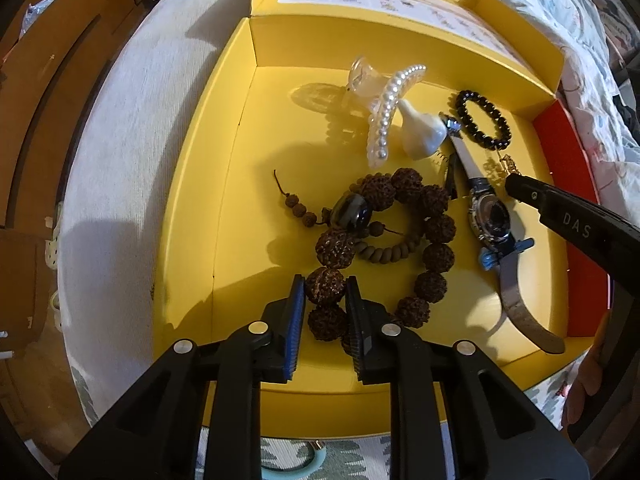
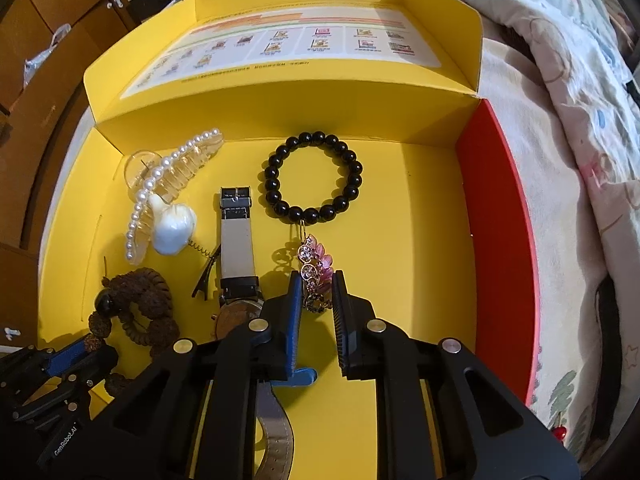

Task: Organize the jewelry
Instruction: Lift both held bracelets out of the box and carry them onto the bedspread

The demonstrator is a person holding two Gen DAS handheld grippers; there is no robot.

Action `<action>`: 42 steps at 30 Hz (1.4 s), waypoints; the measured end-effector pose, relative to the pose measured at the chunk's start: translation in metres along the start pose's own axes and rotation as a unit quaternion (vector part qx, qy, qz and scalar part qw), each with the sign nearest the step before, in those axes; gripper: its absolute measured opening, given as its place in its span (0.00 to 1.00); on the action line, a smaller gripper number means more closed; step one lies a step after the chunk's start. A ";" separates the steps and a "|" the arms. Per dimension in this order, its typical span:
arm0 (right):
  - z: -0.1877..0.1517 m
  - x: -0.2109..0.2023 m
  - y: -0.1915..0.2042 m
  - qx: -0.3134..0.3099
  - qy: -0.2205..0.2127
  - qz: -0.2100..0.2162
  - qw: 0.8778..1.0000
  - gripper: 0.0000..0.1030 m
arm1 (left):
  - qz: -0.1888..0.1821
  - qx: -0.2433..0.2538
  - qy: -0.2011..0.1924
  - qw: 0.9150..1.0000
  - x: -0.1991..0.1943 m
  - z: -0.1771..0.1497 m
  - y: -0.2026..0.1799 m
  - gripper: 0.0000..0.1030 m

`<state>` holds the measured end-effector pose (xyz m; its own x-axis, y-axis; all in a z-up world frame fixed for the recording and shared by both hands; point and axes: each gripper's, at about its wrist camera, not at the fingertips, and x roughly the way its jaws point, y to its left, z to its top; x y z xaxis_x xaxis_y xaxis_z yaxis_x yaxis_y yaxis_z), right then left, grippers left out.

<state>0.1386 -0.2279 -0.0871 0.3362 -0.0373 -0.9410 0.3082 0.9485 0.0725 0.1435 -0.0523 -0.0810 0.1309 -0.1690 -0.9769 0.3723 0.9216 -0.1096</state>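
Yellow box (image 1: 192, 216) lies open on a bed, lid flap up at the far side, one side wall red (image 2: 496, 240). All jewelry sits on the box floor.

Left gripper (image 1: 326, 286): pointed steeply down, jaws nearly closed. Pads press on both sides of one large rough brown bead of the seed bracelet (image 1: 436, 228). The rest of the loop lies on the floor ahead of the jaws, with a dark glossy bead (image 1: 352, 210) and a smaller tan bead ring (image 1: 384, 252) inside it.

Right gripper (image 2: 316, 286): also pointed steeply down, jaws narrow. A pink brooch (image 2: 314, 266) stands between the fingers; the lower part of it sits at the pads. Contact looks likely, but firm pinch not certain from this view. The brooch's upper end touches the black bracelet (image 2: 312, 174), which lies flat near the far wall.

Other items:
- Watch (image 2: 238, 240), strap stretched out, lies just left of the right gripper; case partly hidden under the left finger.
- Pearl hair claw (image 2: 172, 184) in the far left part of the box.
- White bird figure (image 2: 174, 222) rests against the claw.
- Small black clip (image 2: 206, 276) beside the watch strap.

In the left wrist view the right gripper's black finger (image 1: 560, 208) comes in from the right above the watch (image 1: 490, 216).
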 end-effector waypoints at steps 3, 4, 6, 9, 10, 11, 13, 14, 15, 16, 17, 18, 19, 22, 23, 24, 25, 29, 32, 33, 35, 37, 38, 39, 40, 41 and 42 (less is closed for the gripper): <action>0.001 -0.006 -0.003 0.005 -0.001 0.011 1.000 0.16 | -0.002 0.003 -0.005 1.000 -0.007 -0.002 0.000 0.20; 0.001 -0.008 -0.005 0.008 -0.003 0.015 1.000 0.16 | -0.003 0.003 -0.006 1.000 -0.008 -0.002 0.000 0.20; 0.001 -0.011 -0.006 0.010 -0.006 0.014 1.000 0.16 | -0.005 0.002 -0.007 1.000 -0.011 -0.002 0.000 0.20; 0.003 -0.016 -0.007 0.015 -0.009 0.019 1.000 0.16 | -0.007 0.005 -0.015 1.000 -0.020 -0.002 -0.003 0.20; 0.003 -0.018 -0.008 0.016 -0.012 0.020 1.000 0.16 | -0.008 0.006 -0.018 1.000 -0.024 0.000 -0.005 0.20; 0.003 -0.020 -0.009 0.017 -0.013 0.023 1.000 0.16 | -0.009 0.008 -0.022 1.000 -0.027 -0.001 -0.006 0.20; 0.002 -0.026 -0.012 0.021 -0.016 0.028 0.999 0.16 | -0.014 0.011 -0.031 0.999 -0.036 0.000 -0.010 0.20; 0.002 -0.030 -0.013 0.023 -0.019 0.031 0.999 0.16 | -0.017 0.013 -0.035 0.999 -0.040 0.000 -0.012 0.20; 0.002 -0.032 -0.014 0.025 -0.020 0.032 0.999 0.16 | -0.021 0.013 -0.038 0.999 -0.043 0.000 -0.011 0.20; 0.002 -0.035 -0.016 0.028 -0.022 0.036 0.999 0.16 | -0.026 0.013 -0.042 0.999 -0.047 0.000 -0.011 0.20; 0.002 -0.038 -0.018 0.032 -0.025 0.040 0.998 0.16 | -0.029 0.014 -0.044 0.998 -0.050 0.000 -0.011 0.20; 0.001 -0.040 -0.018 0.033 -0.027 0.043 0.998 0.16 | -0.032 0.013 -0.047 0.998 -0.053 -0.001 -0.012 0.20; 0.002 -0.043 -0.020 0.035 -0.029 0.045 0.998 0.16 | -0.033 0.013 -0.049 0.998 -0.054 -0.001 -0.014 0.20; 0.001 -0.052 -0.021 0.037 -0.038 0.048 0.997 0.16 | -0.042 0.010 -0.056 0.997 -0.062 -0.001 -0.013 0.20; 0.001 -0.054 -0.021 0.037 -0.040 0.048 0.997 0.16 | -0.042 0.009 -0.059 0.997 -0.065 -0.001 -0.013 0.20; 0.000 -0.058 -0.021 0.035 -0.042 0.048 0.997 0.16 | -0.039 0.008 -0.063 0.997 -0.066 -0.003 -0.013 0.20; -0.001 -0.061 -0.022 0.035 -0.046 0.049 0.997 0.16 | -0.036 0.008 -0.069 0.997 -0.070 -0.003 -0.013 0.20; -0.003 -0.073 -0.023 0.037 -0.055 0.048 0.997 0.16 | -0.039 0.008 -0.082 0.996 -0.083 -0.004 -0.014 0.20; -0.004 -0.080 -0.025 0.039 -0.061 0.050 0.996 0.16 | -0.038 0.008 -0.091 0.995 -0.091 -0.004 -0.015 0.20; -0.004 -0.082 -0.025 0.040 -0.062 0.050 0.996 0.16 | -0.035 0.010 -0.096 0.995 -0.094 -0.005 -0.017 0.20; -0.007 -0.087 -0.027 0.041 -0.065 0.050 0.996 0.16 | -0.035 0.010 -0.101 0.994 -0.099 -0.005 -0.018 0.20; -0.009 -0.092 -0.028 0.041 -0.069 0.049 0.996 0.16 | -0.037 0.010 -0.106 0.994 -0.105 -0.007 -0.019 0.20; -0.010 -0.096 -0.028 0.042 -0.071 0.050 0.995 0.16 | -0.037 0.010 -0.109 0.993 -0.109 -0.008 -0.019 0.20; -0.012 -0.098 -0.029 0.042 -0.072 0.050 0.995 0.16 | -0.038 0.009 -0.111 0.993 -0.112 -0.009 -0.019 0.20; -0.013 -0.102 -0.029 0.041 -0.074 0.049 0.995 0.16 | -0.038 0.009 -0.113 0.993 -0.115 -0.011 -0.019 0.20; -0.015 -0.106 -0.030 0.042 -0.076 0.049 0.995 0.16 | -0.039 0.010 -0.116 0.992 -0.119 -0.013 -0.019 0.20; -0.016 -0.110 -0.030 0.042 -0.078 0.049 0.995 0.16 | -0.039 0.009 -0.118 0.992 -0.122 -0.014 -0.019 0.20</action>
<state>0.0781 -0.2468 0.0087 0.4998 0.0000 -0.8662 0.3379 0.9208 0.1950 0.1071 -0.0446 0.0379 0.3109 -0.3185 -0.8955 0.4063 0.8963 -0.1778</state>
